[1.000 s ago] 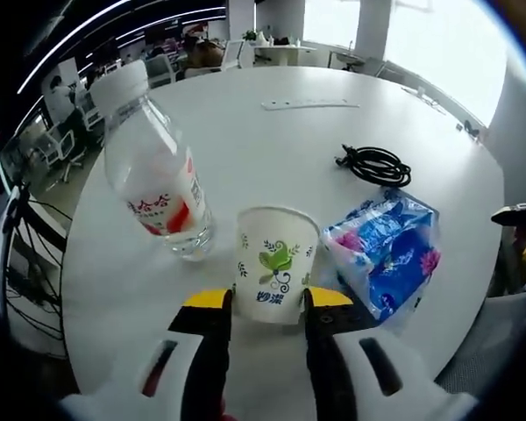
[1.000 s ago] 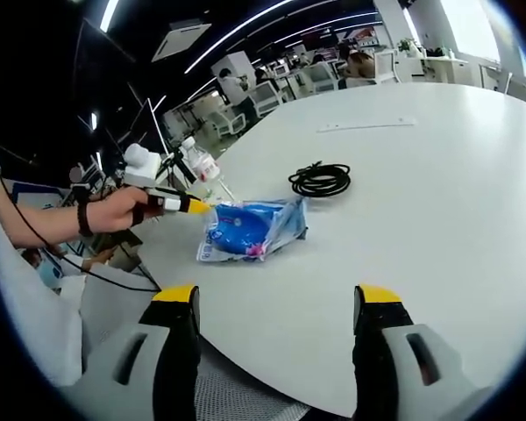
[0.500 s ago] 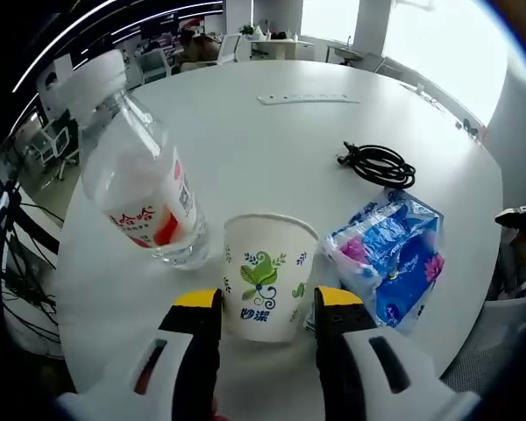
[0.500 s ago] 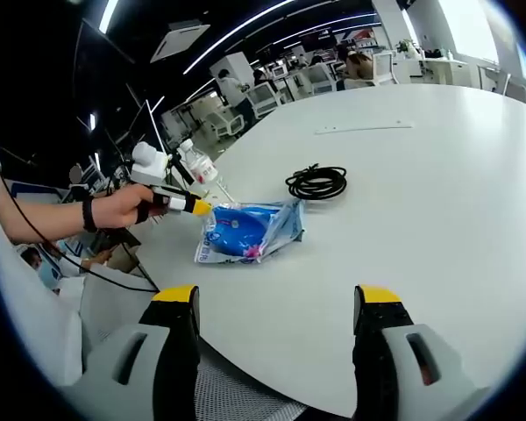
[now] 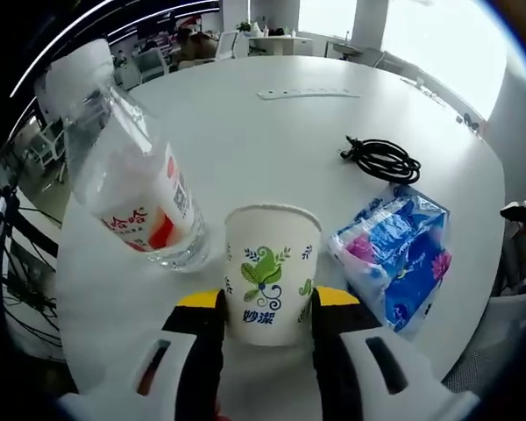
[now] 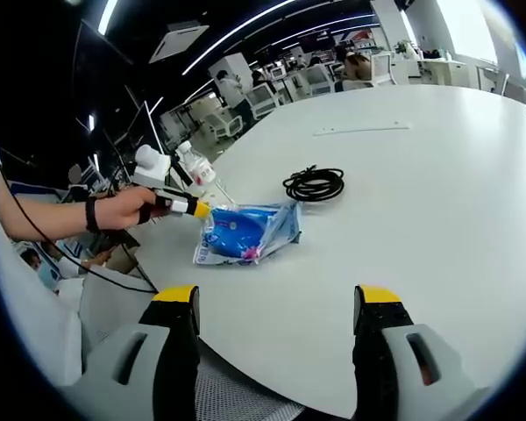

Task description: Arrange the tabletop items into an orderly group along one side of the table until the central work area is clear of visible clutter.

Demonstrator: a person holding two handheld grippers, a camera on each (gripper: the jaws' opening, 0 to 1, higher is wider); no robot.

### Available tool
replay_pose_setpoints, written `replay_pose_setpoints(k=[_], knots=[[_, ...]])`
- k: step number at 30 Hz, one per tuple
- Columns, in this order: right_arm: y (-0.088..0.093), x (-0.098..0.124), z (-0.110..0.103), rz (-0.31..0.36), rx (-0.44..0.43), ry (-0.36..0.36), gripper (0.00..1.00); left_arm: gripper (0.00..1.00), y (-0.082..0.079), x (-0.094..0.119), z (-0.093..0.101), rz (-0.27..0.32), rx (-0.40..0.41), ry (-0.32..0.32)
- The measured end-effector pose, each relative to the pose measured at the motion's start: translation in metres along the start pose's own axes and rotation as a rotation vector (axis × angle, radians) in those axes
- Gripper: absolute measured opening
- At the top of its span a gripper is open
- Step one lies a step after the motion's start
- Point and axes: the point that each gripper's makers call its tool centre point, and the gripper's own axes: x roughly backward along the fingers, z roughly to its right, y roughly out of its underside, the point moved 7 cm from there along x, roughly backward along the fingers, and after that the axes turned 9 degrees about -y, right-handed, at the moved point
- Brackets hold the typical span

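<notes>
You have before you a smooth white tabletop (image 5: 272, 132) with a slightly matt finish that takes soft reflections of the light. The cup (image 5: 270, 272) near its edge looks like paper, matt, with a printed green leaf pattern. The bottle (image 5: 131, 184) beside it is clear glossy plastic with a printed label and a white cap. The pack (image 5: 394, 254) is wrapped in thin shiny blue film, wrinkled. The cable (image 5: 384, 161) is black and looks like rubber, a little glossy. Your left gripper (image 5: 261, 307) has white plastic jaws with yellow tips; your right gripper (image 6: 276, 303) looks the same.
</notes>
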Motion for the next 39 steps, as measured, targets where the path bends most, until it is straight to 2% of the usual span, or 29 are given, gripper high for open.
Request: replay_pose_setpoints(k=[11,14,22,28,33,39], knots=[[-0.005,-0.005,-0.001,-0.001,0.020,-0.020,0.71,0.38,0.007,0.020,-0.004,0.029,0.010,0.001],[-0.006,-0.005,-0.001,0.000,0.025,-0.026,0.70,0.39,0.010,0.027,-0.001,0.049,0.016,0.029],[-0.007,-0.009,-0.002,-0.012,0.046,-0.043,0.70,0.39,0.019,0.042,0.002,0.067,-0.013,0.034],[-0.012,-0.016,-0.007,-0.024,0.070,-0.068,0.70,0.38,0.015,0.058,0.006,0.104,-0.030,0.040],[-0.019,-0.026,-0.011,-0.021,0.083,-0.099,0.69,0.38,0.012,0.073,0.016,0.141,-0.037,0.066],[-0.025,-0.034,-0.020,-0.042,0.120,-0.128,0.68,0.38,0.012,0.083,0.028,0.166,-0.062,0.090]])
